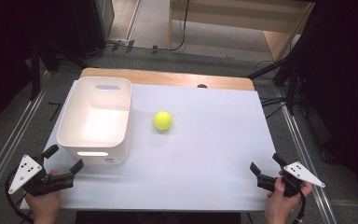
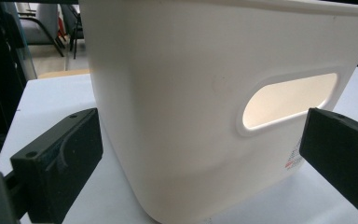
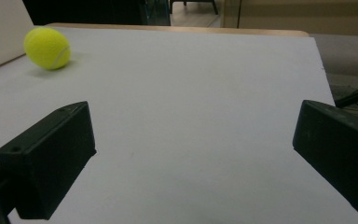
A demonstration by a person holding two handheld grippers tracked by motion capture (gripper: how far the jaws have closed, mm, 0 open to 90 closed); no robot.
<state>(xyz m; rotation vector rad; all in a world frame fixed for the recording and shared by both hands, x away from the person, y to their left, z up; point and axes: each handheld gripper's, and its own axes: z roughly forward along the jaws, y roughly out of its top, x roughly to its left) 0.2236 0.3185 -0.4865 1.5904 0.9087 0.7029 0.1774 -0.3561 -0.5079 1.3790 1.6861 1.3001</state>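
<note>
- Right gripper [image 1: 265, 168]: the jaws are spread wide with nothing between them, just bare desk, as seen in the right gripper view. It's held low at the near right corner of the desk, pointed forward and to the left.
- Left gripper [image 1: 64, 157]: its jaws are also wide open and nothing is gripped. In the left gripper view they're parked just in front of the near wall of the white rounded plastic bin [image 2: 177, 116], one jaw to each side of the view, no contact that can be made out.
- The fuzzy yellow-green tennis ball [image 1: 163, 120] is sat out on the open desk, just beside the bin's right wall, apart from it by a small gap. From the right gripper it lies ahead and off to the left [image 3: 47, 47], well apart from the jaws.
- A ball has no long axis, so approach angle hardly matters. What probably matters is who gets there: the left gripper has the bin in its way, so the right one looks like the better bet even though it's a fair reach.
- Materials: felt nap on the ball with a pale seam line, should be grippy but it will roll if nudged. The bin is smooth, glossy, thin-walled, with an oval handle cut-out [image 2: 289, 100]; it's empty as far as can be seen from above.
- The desk [image 1: 205, 158] is covered with a flat matte white sheet, wood edge showing at the far side.
</note>
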